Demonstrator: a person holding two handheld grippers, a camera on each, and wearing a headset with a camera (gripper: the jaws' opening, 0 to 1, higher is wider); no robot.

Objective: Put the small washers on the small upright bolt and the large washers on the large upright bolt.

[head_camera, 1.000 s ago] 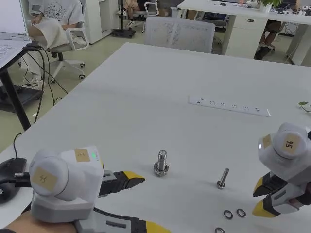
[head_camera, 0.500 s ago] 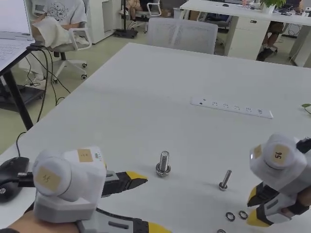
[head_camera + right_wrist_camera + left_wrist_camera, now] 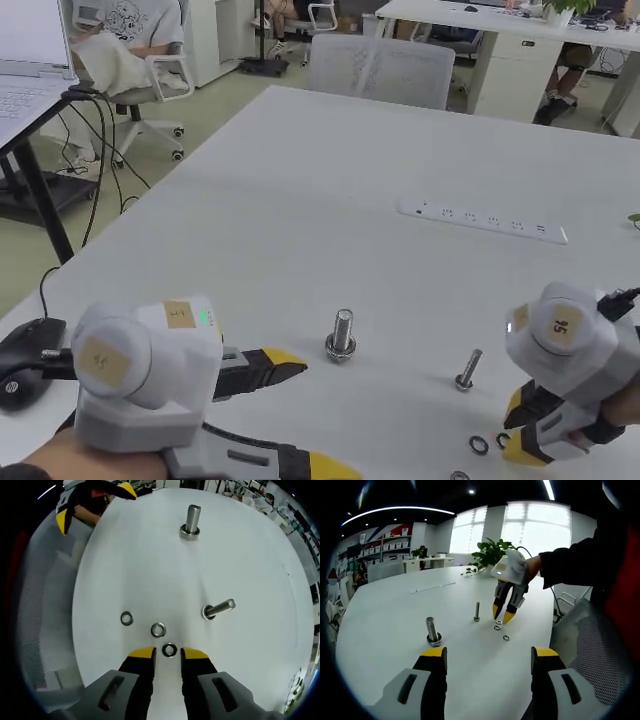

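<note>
right claw (image 3: 167, 653) — jaws apart, washer (image 3: 169, 649) between tips | left claw (image 3: 490, 653) — jaws apart

Large bolt (image 3: 341, 335) and small bolt (image 3: 467, 369) upright; three washers (image 3: 155, 629) flat near the latter

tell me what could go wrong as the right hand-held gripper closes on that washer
The dark flat metal washer lies flat on the smooth white table between the open tips of the right hand-held gripper; it may skate away rather than get pinched. The silver ring washer just ahead could get knocked. The slim silver upright bolt stands only on its head; a nudge might topple it.
</note>
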